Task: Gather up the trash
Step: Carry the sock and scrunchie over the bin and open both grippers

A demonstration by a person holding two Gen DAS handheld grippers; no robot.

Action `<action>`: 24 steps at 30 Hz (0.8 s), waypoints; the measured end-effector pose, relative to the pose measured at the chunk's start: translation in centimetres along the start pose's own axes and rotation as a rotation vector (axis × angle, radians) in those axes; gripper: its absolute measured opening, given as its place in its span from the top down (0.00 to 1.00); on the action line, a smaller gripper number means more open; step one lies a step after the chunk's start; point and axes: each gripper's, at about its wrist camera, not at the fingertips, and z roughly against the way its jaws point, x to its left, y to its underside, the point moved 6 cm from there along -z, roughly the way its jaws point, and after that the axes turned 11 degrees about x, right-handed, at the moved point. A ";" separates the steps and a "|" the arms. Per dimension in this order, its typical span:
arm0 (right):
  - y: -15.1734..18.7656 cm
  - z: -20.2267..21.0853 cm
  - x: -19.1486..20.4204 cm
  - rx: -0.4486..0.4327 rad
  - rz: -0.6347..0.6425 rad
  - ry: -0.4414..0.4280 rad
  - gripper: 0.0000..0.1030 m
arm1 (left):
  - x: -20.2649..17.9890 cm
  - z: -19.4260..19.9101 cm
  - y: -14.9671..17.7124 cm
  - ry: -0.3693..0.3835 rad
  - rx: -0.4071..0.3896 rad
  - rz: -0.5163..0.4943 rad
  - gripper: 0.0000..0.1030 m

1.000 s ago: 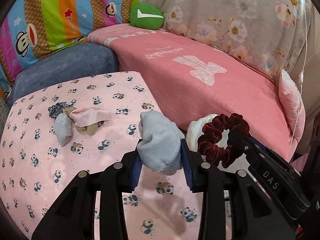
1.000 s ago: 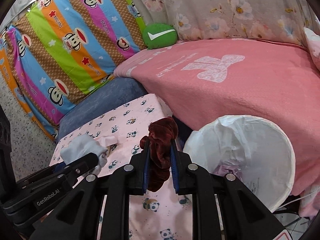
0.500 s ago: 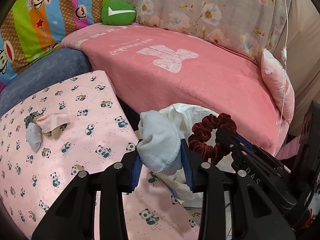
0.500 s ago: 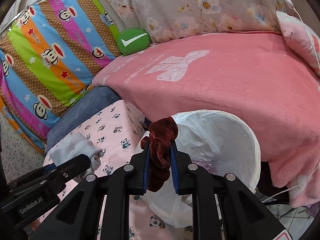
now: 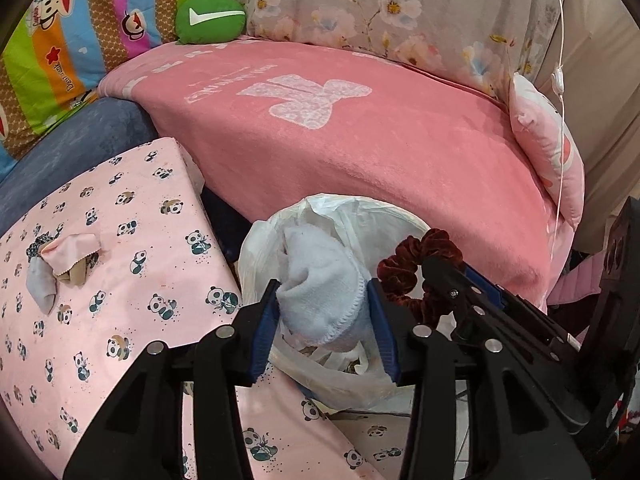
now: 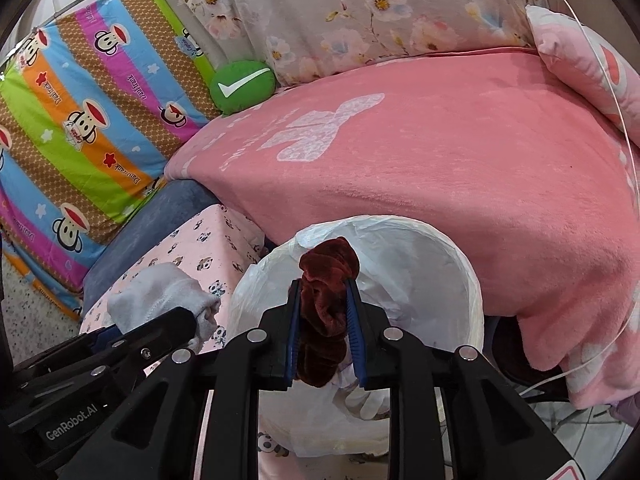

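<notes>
My left gripper (image 5: 323, 289) is shut on a pale blue-white sock (image 5: 320, 284) and holds it above the near rim of a white-lined trash bin (image 5: 372, 220). My right gripper (image 6: 323, 286) is shut on a dark red velvet scrunchie (image 6: 326, 296) and holds it over the bin's opening (image 6: 420, 268). The scrunchie also shows in the left wrist view (image 5: 412, 272), and the sock in the right wrist view (image 6: 160, 296). A small pile of cloth scraps (image 5: 60, 258) lies on the panda-print surface (image 5: 120, 300) to the left.
A pink blanket (image 5: 360, 140) covers the couch behind the bin. A green cushion (image 5: 210, 18), striped monkey-print bedding (image 6: 80, 120) and floral fabric (image 6: 380, 12) stand at the back. A pink pillow (image 5: 548, 148) and a thin white cord (image 5: 560, 80) are at the right.
Both grippers have moved right from over the panda-print surface to above the trash bin, still holding the sock and the scrunchie. The cloth pile stayed behind at the left.
</notes>
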 end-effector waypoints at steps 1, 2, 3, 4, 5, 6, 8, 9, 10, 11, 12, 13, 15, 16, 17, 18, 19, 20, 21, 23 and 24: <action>0.0 0.0 -0.1 -0.001 -0.005 0.000 0.77 | 0.0 0.0 -0.1 -0.006 -0.004 0.003 0.46; 0.0 0.0 -0.4 -0.005 -0.012 0.002 0.76 | -0.1 0.1 -0.1 -0.013 -0.009 0.004 0.38; -0.1 0.1 -0.5 -0.008 -0.020 0.002 0.75 | 0.1 0.2 -0.1 -0.024 -0.016 0.009 0.36; -0.1 0.1 -0.6 -0.009 -0.023 0.002 0.74 | 0.2 0.3 -0.2 -0.028 -0.019 0.012 0.30; -0.1 0.2 -0.8 -0.014 -0.033 -0.001 0.73 | 0.3 0.3 -0.2 -0.029 -0.020 0.017 0.26; -0.1 0.3 -0.9 -0.016 -0.036 -0.003 0.73 | 0.4 0.4 -0.3 -0.029 -0.022 0.022 0.25; -0.2 0.5 -0.9 -0.022 -0.037 0.000 0.67 | 0.7 0.4 -0.3 -0.033 -0.024 0.026 0.25; -0.2 0.5 -0.8 -0.024 -0.035 0.001 0.67 | 0.8 0.6 -0.3 -0.033 -0.027 0.029 0.25; -0.2 0.6 -0.6 -0.025 -0.029 0.001 0.67 | 1.0 0.7 -0.3 -0.033 -0.028 0.033 0.25; -0.2 0.7 -0.5 -0.025 -0.027 0.000 0.67 | 1.2 0.7 -0.3 -0.033 -0.028 0.037 0.25; -0.2 0.8 -0.3 -0.026 -0.023 -0.002 0.67 | 1.4 0.9 -0.3 -0.034 -0.030 0.043 0.25; -0.3 0.9 -0.1 -0.027 -0.016 -0.004 0.67 | 1.7 1.0 -0.2 -0.036 -0.032 0.050 0.25; -0.3 1.0 0.3 -0.029 -0.008 -0.005 0.67 | 2.3 1.3 -0.1 -0.037 -0.035 0.064 0.25; -0.4 1.0 0.4 -0.028 -0.004 -0.007 0.67 | 2.6 1.4 0.0 -0.037 -0.035 0.070 0.25; -0.4 1.1 0.8 -0.028 0.002 -0.010 0.67 | 2.9 1.5 0.0 -0.039 -0.036 0.075 0.25; -0.3 1.2 1.1 -0.028 0.008 -0.012 0.67 | 3.3 1.7 0.1 -0.041 -0.038 0.083 0.25; -0.3 1.3 1.3 -0.028 0.014 -0.013 0.67 | 3.6 1.8 0.3 -0.042 -0.040 0.090 0.25; -0.3 1.4 1.8 -0.029 0.022 -0.014 0.67 | 3.9 1.9 0.4 -0.042 -0.041 0.096 0.25; -0.2 1.5 2.2 -0.029 0.031 -0.015 0.67 | 4.2 2.1 0.5 -0.043 -0.043 0.103 0.25; 0.0 1.6 3.0 -0.026 0.044 -0.018 0.67 | 5.0 2.4 0.8 -0.044 -0.047 0.117 0.25; 0.1 1.6 3.6 -0.025 0.054 -0.020 0.67 | 5.4 2.6 1.0 -0.045 -0.049 0.126 0.25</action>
